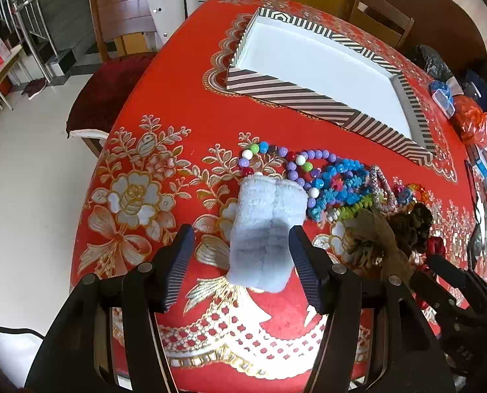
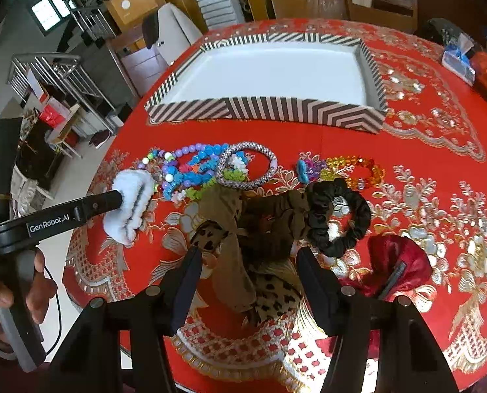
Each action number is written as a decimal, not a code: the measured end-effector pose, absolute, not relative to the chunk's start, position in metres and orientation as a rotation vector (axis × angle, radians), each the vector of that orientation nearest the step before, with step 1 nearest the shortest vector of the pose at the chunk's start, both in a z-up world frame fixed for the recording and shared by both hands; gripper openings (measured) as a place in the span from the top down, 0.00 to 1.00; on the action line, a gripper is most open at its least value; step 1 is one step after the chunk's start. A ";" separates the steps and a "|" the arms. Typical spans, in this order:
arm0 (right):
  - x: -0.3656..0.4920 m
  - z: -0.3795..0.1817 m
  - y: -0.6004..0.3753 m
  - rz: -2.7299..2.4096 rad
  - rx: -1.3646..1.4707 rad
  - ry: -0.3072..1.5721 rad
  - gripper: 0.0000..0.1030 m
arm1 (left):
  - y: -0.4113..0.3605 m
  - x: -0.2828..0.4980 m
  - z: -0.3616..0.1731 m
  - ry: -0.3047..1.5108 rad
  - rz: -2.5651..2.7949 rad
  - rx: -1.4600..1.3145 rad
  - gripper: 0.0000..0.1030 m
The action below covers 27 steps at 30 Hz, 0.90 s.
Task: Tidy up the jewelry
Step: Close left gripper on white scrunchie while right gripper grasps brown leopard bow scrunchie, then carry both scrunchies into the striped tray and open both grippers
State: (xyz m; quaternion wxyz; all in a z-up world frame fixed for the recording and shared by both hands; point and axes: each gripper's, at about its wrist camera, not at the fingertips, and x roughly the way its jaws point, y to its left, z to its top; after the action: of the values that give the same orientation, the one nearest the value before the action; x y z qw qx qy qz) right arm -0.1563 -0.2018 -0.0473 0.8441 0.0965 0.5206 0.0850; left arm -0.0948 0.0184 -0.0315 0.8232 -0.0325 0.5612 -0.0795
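— So, we hold the left gripper (image 1: pixel 241 263) spread around the fluffy pale scrunchie (image 1: pixel 265 229), pads not pressing yet?
— Yes. Our right gripper (image 2: pixel 248 283) straddles the leopard scrunchie (image 2: pixel 269 288), jaws apart, seemingly for pickup. Beyond lie beaded bracelets (image 2: pixel 194 167), then the empty striped box (image 2: pixel 266 108) on the red tablecloth (image 2: pixel 423 150).

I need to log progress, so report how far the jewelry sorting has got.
Done: nothing; the striped box is bare inside.
In hand: the left tongs straddle the pale fluffy scrunchie; the right tongs straddle the brown and leopard scrunchies. Neither looks clamped or lifted.
Left: the bead bracelets, silver bangle, amber bracelet, black scrunchie and red one lie on the tablecloth.
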 end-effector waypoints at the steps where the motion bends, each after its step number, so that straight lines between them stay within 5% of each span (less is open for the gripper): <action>1: -0.154 -0.049 -0.200 0.186 0.193 1.104 0.43 | 0.017 -0.094 -0.033 1.195 -0.168 -0.063 0.42; 9: -0.136 -0.060 -0.181 0.220 0.106 1.131 0.46 | 0.011 -0.086 -0.045 1.213 -0.165 -0.047 0.42; 16: -0.129 -0.073 -0.191 0.261 0.161 1.142 0.67 | 0.005 -0.080 -0.053 1.229 -0.186 -0.058 0.42; 21: -0.135 -0.073 -0.194 0.321 0.220 1.143 0.80 | 0.001 -0.081 -0.057 1.237 -0.237 -0.077 0.70; 27: -0.147 -0.043 -0.200 0.359 0.284 1.085 0.92 | 0.005 -0.082 -0.043 1.231 -0.276 -0.100 0.80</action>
State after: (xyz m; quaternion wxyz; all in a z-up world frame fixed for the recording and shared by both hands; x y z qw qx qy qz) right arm -0.1469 -0.1996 -0.0427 0.8317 0.1337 0.5115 0.1692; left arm -0.0823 0.0047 -0.0434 0.8064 -0.0468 0.5752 -0.1290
